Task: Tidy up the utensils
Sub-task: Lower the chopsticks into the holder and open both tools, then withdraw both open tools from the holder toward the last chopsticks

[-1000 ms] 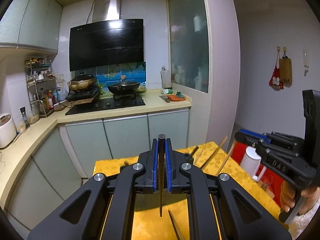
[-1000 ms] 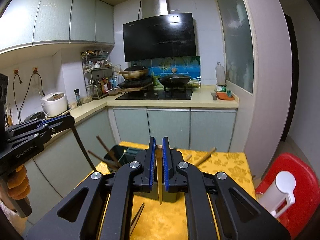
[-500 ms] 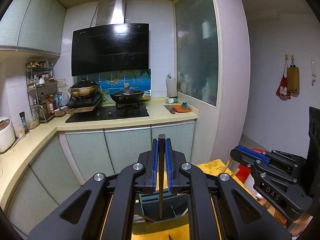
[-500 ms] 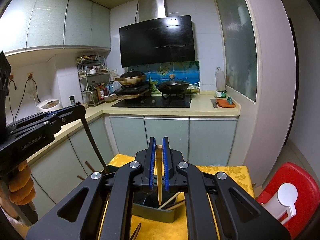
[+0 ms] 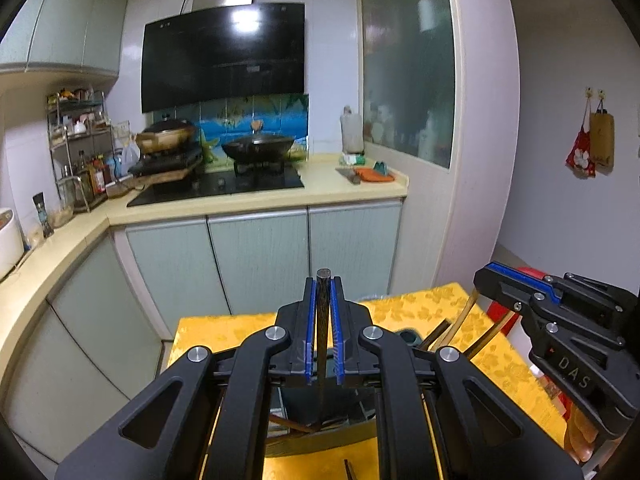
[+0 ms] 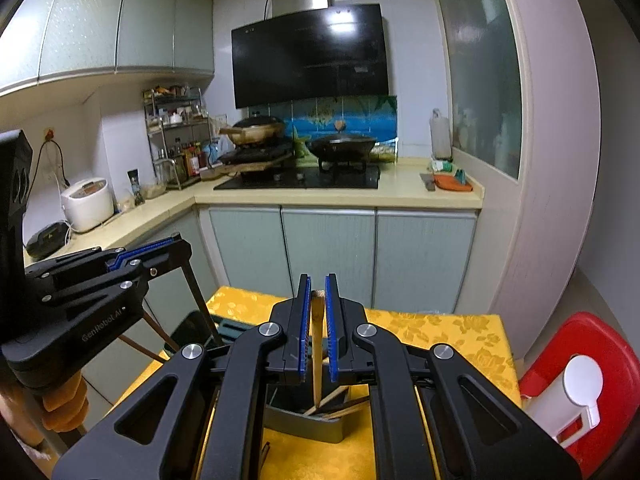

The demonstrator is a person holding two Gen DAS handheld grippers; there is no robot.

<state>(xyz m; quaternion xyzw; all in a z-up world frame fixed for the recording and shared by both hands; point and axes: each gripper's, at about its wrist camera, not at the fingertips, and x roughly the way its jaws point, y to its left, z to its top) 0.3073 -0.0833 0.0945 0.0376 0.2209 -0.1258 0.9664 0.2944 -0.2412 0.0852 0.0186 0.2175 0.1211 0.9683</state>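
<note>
Left gripper [image 5: 323, 330] pinches a dark chopstick [image 5: 322, 320] upright over the grey holder [image 6: 308, 420] on the yellow table [image 6: 440, 332]; right gripper [image 6: 318, 330] clamps a wooden chopstick [image 6: 317, 344], tip just above the holder. Both sticks look light, stiff and slippery, so a grip near the top suits them best.

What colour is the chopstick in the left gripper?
Black, unlike the right's light wooden one; the chopstick shows best in the left wrist view.
</note>
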